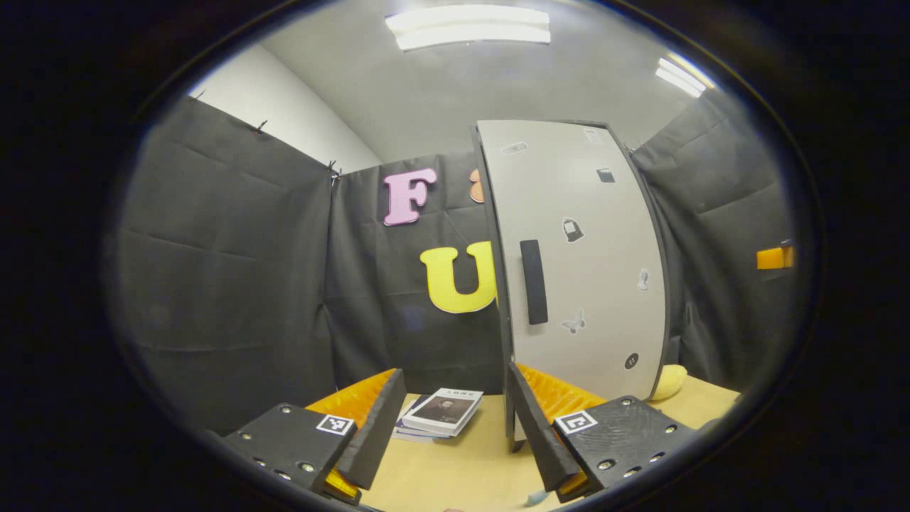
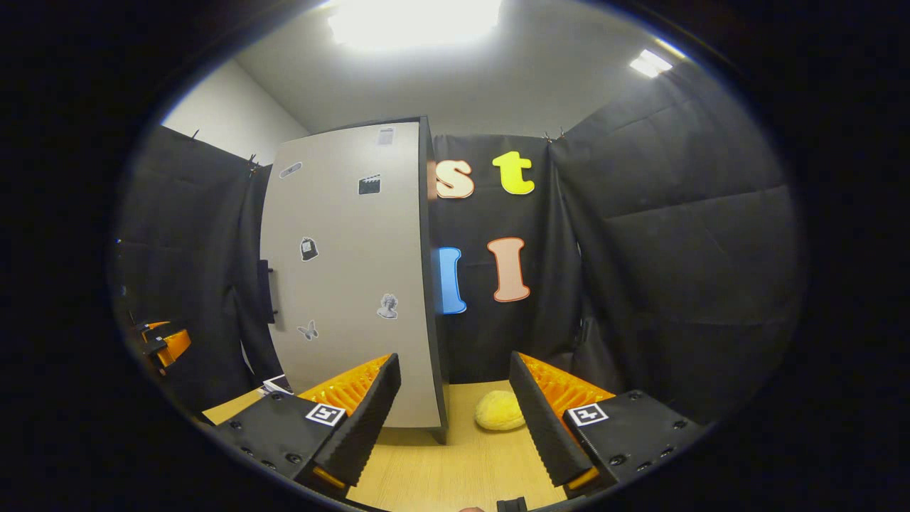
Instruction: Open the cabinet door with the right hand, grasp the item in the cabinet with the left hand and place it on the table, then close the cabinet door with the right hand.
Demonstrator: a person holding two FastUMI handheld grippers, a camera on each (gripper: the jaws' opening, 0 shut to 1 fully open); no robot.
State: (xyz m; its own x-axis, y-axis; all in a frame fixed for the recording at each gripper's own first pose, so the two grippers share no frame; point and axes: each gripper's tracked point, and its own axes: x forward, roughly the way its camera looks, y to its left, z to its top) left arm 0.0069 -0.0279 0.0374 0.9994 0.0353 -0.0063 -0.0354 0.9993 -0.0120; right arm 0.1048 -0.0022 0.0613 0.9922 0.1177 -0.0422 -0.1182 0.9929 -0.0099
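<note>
Black cloth walls point(image 1: 234, 270) enclose the booth, pinned with clips along their top edge, and a white room wall point(image 1: 284, 121) rises behind them. Fluorescent ceiling lights point(image 1: 469, 27) glow on a grey ceiling point(image 2: 483, 85). A light wooden table point(image 2: 455, 469) spreads below.

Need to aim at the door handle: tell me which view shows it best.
Left gripper view: the handle faces the camera in full on the cabinet door. The right gripper view catches it edge-on at the door's left edge.
</note>
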